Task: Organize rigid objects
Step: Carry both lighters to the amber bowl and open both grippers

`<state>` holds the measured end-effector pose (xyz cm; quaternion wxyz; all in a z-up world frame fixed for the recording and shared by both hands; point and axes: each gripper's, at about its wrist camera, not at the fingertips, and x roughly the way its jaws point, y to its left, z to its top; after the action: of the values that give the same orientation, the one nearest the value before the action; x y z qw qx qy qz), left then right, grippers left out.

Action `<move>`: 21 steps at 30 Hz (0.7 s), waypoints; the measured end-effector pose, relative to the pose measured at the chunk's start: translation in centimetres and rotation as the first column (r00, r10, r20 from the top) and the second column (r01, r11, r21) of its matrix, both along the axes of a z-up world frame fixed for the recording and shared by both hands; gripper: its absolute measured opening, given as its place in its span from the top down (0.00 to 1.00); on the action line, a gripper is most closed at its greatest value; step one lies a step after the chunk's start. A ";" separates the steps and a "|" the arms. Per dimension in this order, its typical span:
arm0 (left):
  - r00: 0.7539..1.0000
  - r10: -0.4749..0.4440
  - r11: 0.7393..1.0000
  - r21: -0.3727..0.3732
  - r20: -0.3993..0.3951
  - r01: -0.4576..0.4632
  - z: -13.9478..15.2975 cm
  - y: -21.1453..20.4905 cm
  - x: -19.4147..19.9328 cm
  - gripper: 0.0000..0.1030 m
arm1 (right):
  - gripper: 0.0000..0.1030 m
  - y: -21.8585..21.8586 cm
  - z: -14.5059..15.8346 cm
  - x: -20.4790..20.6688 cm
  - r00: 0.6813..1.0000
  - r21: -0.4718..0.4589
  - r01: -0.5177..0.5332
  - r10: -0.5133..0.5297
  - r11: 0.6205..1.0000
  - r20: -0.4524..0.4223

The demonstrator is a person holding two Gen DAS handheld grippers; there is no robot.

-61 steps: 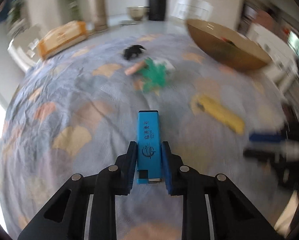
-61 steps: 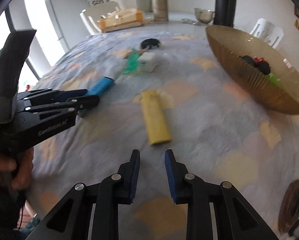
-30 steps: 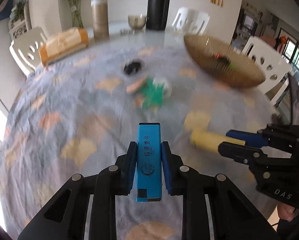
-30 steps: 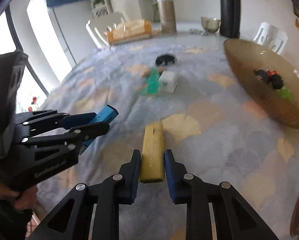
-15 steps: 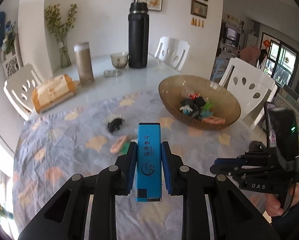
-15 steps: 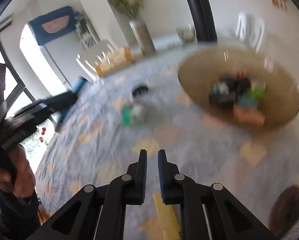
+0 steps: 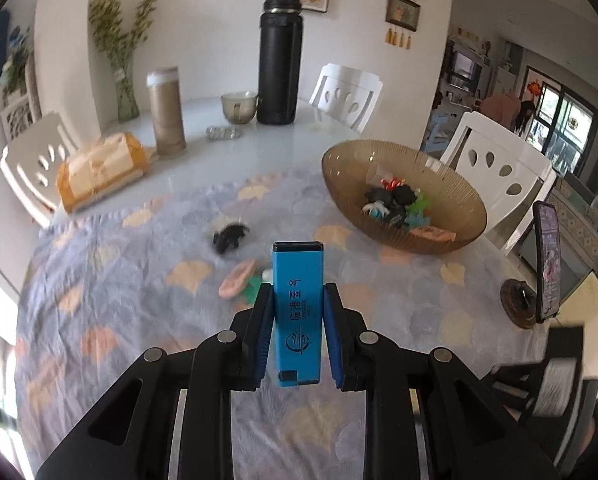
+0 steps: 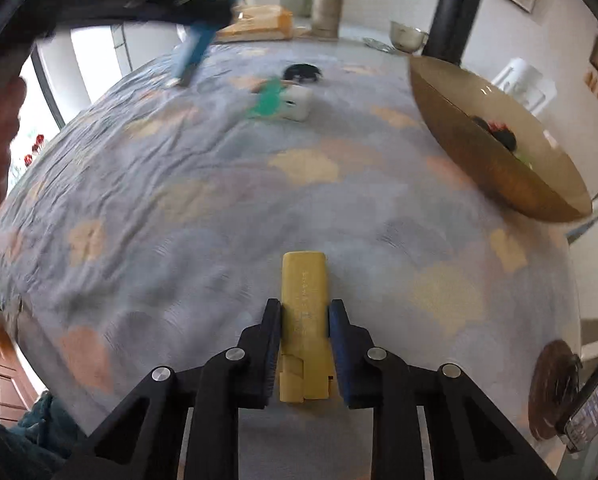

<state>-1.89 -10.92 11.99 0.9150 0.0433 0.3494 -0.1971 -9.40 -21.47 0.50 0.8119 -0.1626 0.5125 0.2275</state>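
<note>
My left gripper [image 7: 298, 328] is shut on a blue lighter [image 7: 298, 304] and holds it well above the table. The same lighter [image 8: 195, 50] shows blurred at the top left of the right wrist view. My right gripper [image 8: 303, 340] is shut on a yellow lighter [image 8: 305, 312] low over the cloth. A brown glass bowl [image 7: 451, 196] [image 8: 479, 160] with several small toys stands at the right. A black toy [image 7: 231, 236], a pink piece [image 7: 237, 278], a green piece [image 8: 269, 98] and a white block [image 8: 297, 102] lie mid-table.
A black flask [image 7: 279, 60], a tan canister [image 7: 165, 110], a cup [image 7: 239, 106] and a bread bag [image 7: 99, 168] stand at the far end. White chairs [image 7: 499, 168] surround the table. A phone on a stand [image 7: 545, 268] is at the right edge.
Both grippers rose from the table holding their lighters. The right gripper closed on the yellow lighter and has since dropped back low over the cloth, while the left stays high.
</note>
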 end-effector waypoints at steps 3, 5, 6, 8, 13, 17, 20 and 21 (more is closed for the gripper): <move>0.999 -0.018 1.000 0.014 0.038 0.017 1.9 -0.8 0.4 0.79 | 0.78 0.4 1.6 1.3 1.000 0.087 0.020 -0.020 0.996 0.005; 0.997 -0.029 0.999 0.015 0.073 0.028 3.5 -1.4 0.8 0.79 | 0.78 -0.8 4.5 2.7 0.996 0.168 0.063 -0.073 0.984 0.053; 0.995 -0.039 0.999 0.010 0.088 0.039 4.3 -1.8 1.0 0.79 | 0.78 -1.4 6.0 3.3 0.990 0.193 0.089 -0.107 0.977 0.086; 0.991 -0.065 0.998 0.007 0.121 0.065 6.0 -2.8 1.5 0.79 | 0.78 -3.6 9.7 4.6 0.965 0.242 0.156 -0.200 0.958 0.169; 0.976 -0.132 0.991 0.002 0.171 0.134 9.1 -5.8 3.3 0.79 | 0.78 -9.9 15.6 7.8 0.861 0.359 0.336 -0.438 0.871 0.257; 0.969 -0.196 0.977 -0.059 0.151 0.206 9.0 -8.7 5.7 0.79 | 0.78 -14.5 17.0 10.0 0.772 0.443 0.459 -0.592 0.770 0.231; 0.968 -0.235 0.966 -0.085 0.092 0.243 6.3 -11.0 8.0 0.79 | 0.78 -15.8 15.6 11.8 0.750 0.444 0.519 -0.638 0.730 0.172; 0.968 -0.241 0.964 -0.101 0.064 0.246 5.2 -11.5 8.8 0.79 | 0.78 -15.9 14.8 12.4 0.746 0.429 0.539 -0.647 0.725 0.156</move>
<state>6.86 -22.44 17.15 0.8935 0.0414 0.3066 -0.3255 2.98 -37.32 15.28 0.9237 0.1302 0.3601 0.0148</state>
